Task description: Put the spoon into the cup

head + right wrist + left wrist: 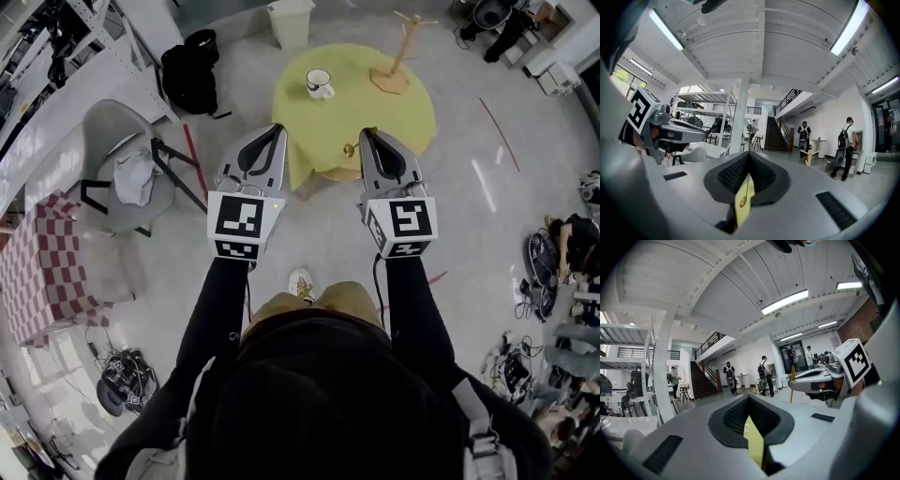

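While both black-sleeved arms reach forward level and side by side, the left gripper (277,129) keeps its fingers pressed together on nothing, and the right gripper (367,133) pinches the gold spoon (349,150) by the near edge of the round yellow worktop (375,111). The white cup (319,84) stands toward the worktop's far left edge, with a wooden rack (398,61) at the far right and grey floor (169,281) all around.
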`<state>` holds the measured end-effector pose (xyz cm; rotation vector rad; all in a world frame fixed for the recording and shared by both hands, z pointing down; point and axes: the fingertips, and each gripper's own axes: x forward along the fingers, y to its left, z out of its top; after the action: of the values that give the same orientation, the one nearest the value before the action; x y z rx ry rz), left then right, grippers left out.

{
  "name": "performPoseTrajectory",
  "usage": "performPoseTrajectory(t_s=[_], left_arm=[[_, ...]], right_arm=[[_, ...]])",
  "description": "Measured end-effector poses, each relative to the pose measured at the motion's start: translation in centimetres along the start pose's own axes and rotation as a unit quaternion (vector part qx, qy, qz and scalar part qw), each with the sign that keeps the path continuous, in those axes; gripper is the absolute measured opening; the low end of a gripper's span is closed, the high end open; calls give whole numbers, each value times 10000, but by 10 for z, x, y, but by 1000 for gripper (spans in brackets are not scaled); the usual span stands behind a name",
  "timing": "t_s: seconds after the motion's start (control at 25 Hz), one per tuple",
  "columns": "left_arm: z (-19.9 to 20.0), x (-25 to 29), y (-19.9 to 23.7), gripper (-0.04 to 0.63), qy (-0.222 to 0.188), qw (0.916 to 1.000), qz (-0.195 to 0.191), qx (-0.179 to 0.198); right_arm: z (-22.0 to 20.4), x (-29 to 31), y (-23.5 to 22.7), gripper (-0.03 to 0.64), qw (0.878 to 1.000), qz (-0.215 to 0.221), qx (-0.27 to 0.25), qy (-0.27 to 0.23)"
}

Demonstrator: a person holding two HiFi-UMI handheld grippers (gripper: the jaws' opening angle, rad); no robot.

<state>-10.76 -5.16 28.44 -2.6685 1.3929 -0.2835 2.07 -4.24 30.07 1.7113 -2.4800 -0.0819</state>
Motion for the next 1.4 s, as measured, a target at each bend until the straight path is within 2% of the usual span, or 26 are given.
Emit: performPoseTrajectory(t_s=[0.32,0.6,1.12,1.4], left_arm=[[-9,28,22,15,42,9999,-146,27],[-13,66,34,15,91,9999,-103,50],[-15,174,91,15,353,9986,326,202],[-29,221,106,15,481,9979,421,138]], right_arm=[[-10,34,-17,28,9996,-241,16,146],[-14,69,-40,28,9998,-175,-73,119],[-9,197,-99,28,9992,375,115,-108],[-25,247,-116,28,9974,669,258,-56]])
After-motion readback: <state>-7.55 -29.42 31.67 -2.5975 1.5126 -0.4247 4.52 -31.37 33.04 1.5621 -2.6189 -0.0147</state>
